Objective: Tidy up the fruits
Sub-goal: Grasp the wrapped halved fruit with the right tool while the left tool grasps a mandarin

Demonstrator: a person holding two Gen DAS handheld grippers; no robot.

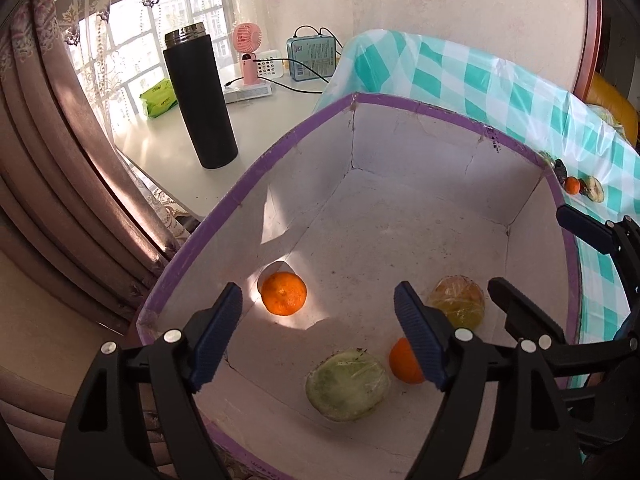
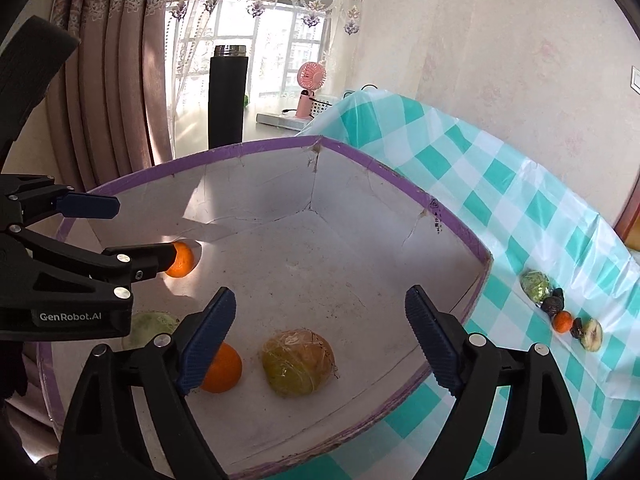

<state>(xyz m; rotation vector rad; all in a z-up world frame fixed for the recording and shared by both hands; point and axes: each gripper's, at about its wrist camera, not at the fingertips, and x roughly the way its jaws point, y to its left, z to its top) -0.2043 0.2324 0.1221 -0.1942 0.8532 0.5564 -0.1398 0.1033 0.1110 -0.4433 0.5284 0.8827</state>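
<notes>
A white cardboard box with a purple rim [image 1: 440, 110] [image 2: 260, 146] holds an orange [image 1: 284, 294] [image 2: 182, 266] in its sunlit corner, a green wrapped fruit [image 1: 347, 385] [image 2: 152, 328], a second orange [image 1: 404, 362] [image 2: 224, 370] and a yellowish wrapped fruit [image 1: 458, 300] [image 2: 298, 362]. My left gripper [image 1: 318, 288] [image 2: 144, 232] hangs open above the box with nothing between its fingers. Beside it, my right gripper [image 2: 320, 292] [image 1: 536, 256] is open and empty over the yellowish fruit.
On the teal checked tablecloth [image 2: 500, 200] right of the box lies a row of fruit: a green wrapped one [image 2: 534, 284], dark pieces [image 2: 552, 304], a small orange [image 2: 563, 321], a cut fruit [image 2: 592, 334]. Behind stand a black flask [image 1: 200, 100] and pink fan [image 1: 248, 52].
</notes>
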